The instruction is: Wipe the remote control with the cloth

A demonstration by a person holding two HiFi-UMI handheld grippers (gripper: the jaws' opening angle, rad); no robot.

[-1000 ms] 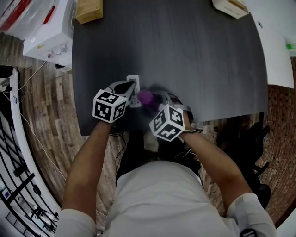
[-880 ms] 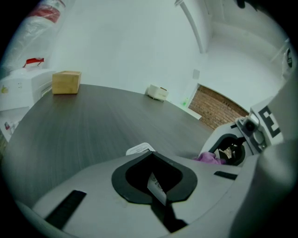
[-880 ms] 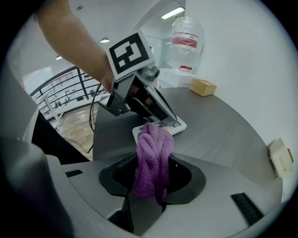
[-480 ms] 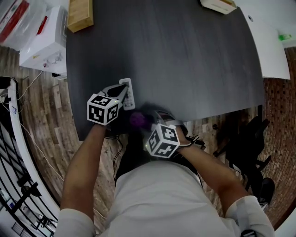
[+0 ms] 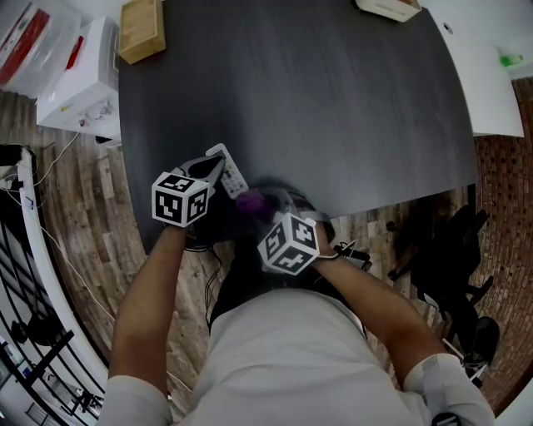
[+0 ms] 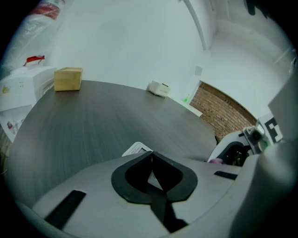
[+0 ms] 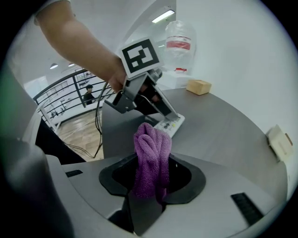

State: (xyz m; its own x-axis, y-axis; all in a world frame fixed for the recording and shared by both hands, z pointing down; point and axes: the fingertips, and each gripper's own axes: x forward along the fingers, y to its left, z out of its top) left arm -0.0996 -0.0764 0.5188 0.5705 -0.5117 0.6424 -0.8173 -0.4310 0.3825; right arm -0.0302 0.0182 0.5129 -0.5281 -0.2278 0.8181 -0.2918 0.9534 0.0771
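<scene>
One white remote control is at the near-left part of the dark table, set at a slant in the head view. It is clamped in the left gripper, whose jaws are closed tight on it. A pale sliver of the remote shows between the meeting tips, and a corner of it pokes out beyond them. Whether the remote lies on the tabletop or is raised a little off it cannot be told.

Just beside the remote's button end is the purple cloth, bunched into a wad. The right gripper has its jaws closed on the cloth's lower part, and the rest stands out past the tips toward the remote — whether cloth and remote touch is not clear. Both grippers are close together at the table's near edge, each held in one of the person's hands, with bare forearms running back to a light shirt.

Farther out, a wooden box sits at the table's far-left corner and a small pale box at its far edge. A white carton stands off the table's left side, above the wood-plank floor. A dark chair is off the near-right corner.
</scene>
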